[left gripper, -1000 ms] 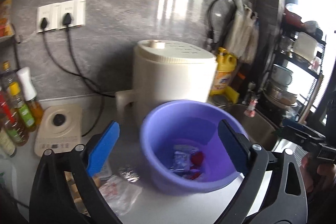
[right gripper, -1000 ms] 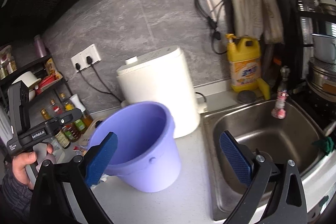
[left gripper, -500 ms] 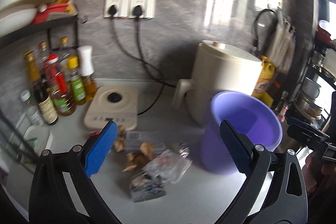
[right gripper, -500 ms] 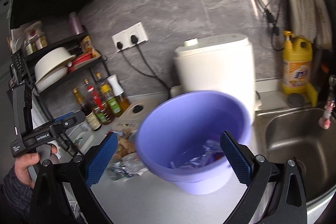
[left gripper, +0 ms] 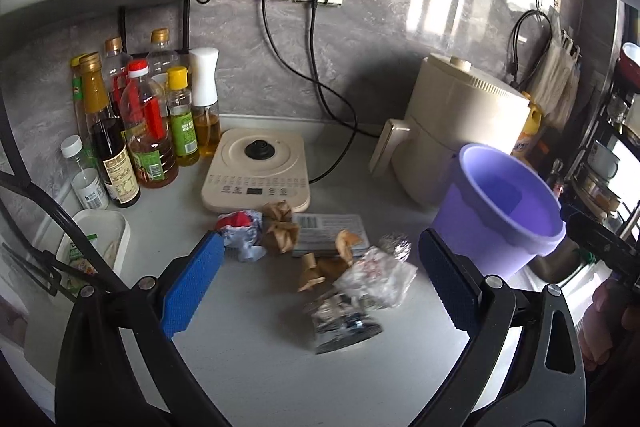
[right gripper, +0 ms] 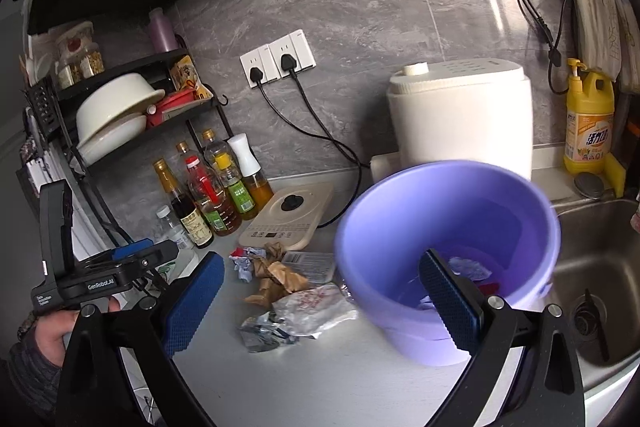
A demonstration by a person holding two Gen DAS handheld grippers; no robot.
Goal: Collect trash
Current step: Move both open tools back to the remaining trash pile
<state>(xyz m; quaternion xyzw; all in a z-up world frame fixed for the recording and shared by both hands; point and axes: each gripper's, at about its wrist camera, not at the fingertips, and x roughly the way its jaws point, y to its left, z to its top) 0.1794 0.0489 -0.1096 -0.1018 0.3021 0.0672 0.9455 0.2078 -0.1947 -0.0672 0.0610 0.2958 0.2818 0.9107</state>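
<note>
Both grippers, left and right, gape empty; one purple bucket, one trash pile

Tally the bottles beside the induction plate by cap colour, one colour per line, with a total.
Gold caps: 3
White caps: 2
Red cap: 1
Yellow cap: 1
Total: 7
</note>
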